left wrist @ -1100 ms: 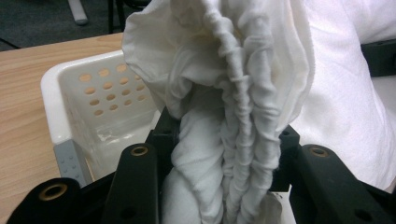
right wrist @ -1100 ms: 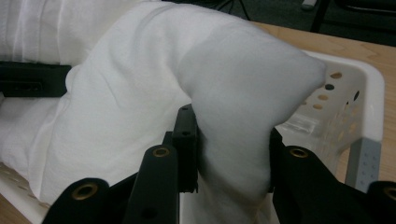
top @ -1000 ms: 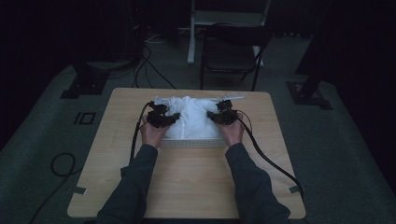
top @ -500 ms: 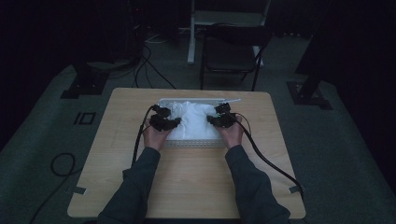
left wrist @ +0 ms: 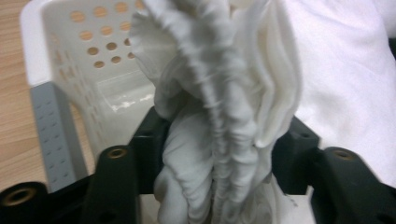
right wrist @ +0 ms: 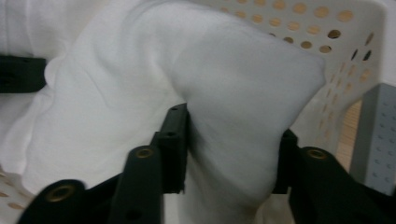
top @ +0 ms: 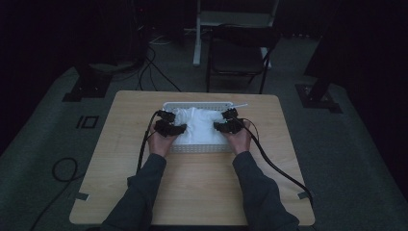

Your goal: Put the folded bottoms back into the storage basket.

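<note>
Both pairs of jaws have just been opening, each with a bunch of the white cloth (top: 198, 126) between them. In the left gripper view the jaws stand apart at the bottom of the frame, and a gathered, ribbed fold of the cloth (left wrist: 219, 121) rises between them and fills the gap; the fabric touches both pads, but whether they press on it is hard to tell. In the right gripper view a smooth hump of the cloth (right wrist: 233, 107) sits between the jaws in the same way, touching both inner faces, the lower part of the fold cut off by the bottom edge.

From the high view the cloth lies in the white perforated basket (top: 197, 148) at the middle of the frame, piled so that the basket's floor is hidden. Its far rim and near wall show, and a grey handle strip (left wrist: 49, 130) appears at the left of the left gripper view (a similar grey strip (right wrist: 376, 135) at the right edge of the right gripper view).

At the cloth's left edge in the high view sits the left gripper (top: 169, 126), with the right gripper (top: 226, 124) at its right edge; both are dark and small there, so their jaws cannot be made out. Black cables trail from each across the wooden table (top: 202, 192) toward the lower frame. Surroundings are dim; a dark chair (top: 238, 53) stands beyond the table at the top centre.
</note>
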